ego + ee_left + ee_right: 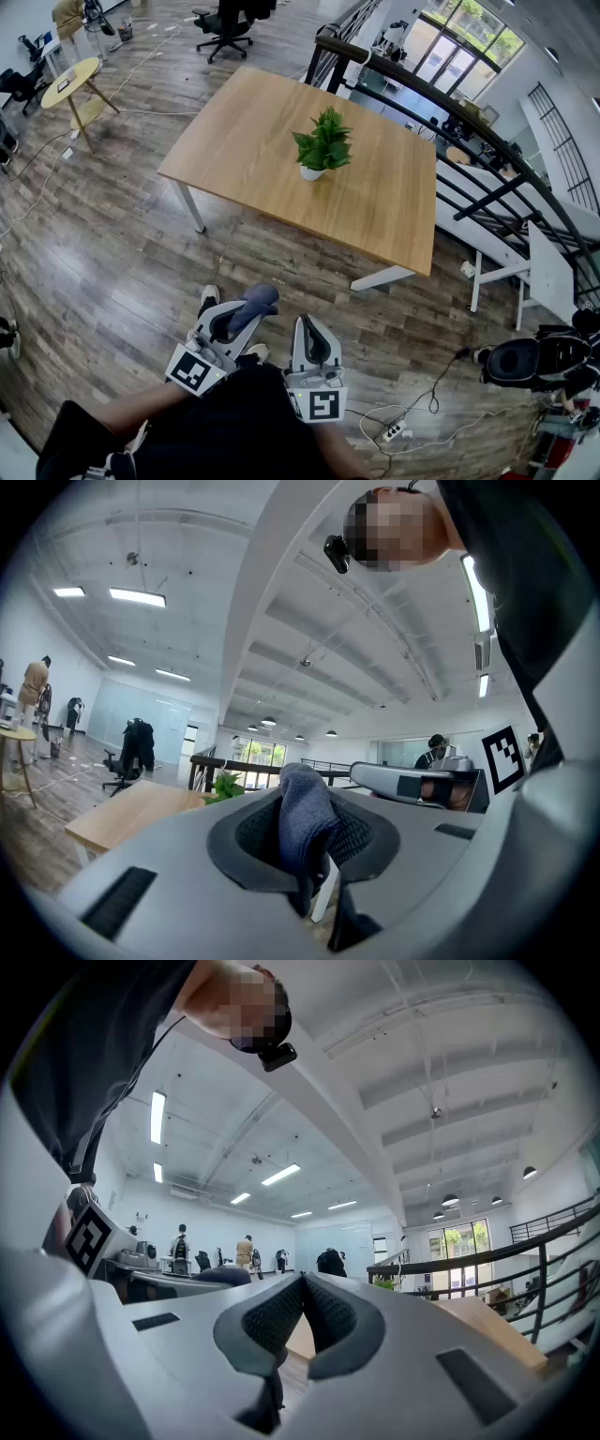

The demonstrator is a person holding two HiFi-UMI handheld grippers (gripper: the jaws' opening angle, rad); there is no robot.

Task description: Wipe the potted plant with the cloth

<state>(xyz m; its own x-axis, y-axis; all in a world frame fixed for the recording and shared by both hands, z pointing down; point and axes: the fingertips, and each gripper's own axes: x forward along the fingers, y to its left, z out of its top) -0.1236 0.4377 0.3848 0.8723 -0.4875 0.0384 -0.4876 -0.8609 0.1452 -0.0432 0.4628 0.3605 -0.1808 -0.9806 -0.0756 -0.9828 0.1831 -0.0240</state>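
Observation:
A small green potted plant in a white pot stands near the middle of the wooden table, well ahead of both grippers. My left gripper is held low by my body, shut on a blue-grey cloth that sticks out past its tips. In the left gripper view the cloth fills the gap between the jaws of the left gripper, and the plant shows far off. My right gripper is beside it, shut with nothing held; its pads meet in the right gripper view.
Wooden floor lies between me and the table. A black railing runs behind the table's right side. A white bench stands right, a round yellow side table far left, an office chair behind. A power strip and cables lie at lower right.

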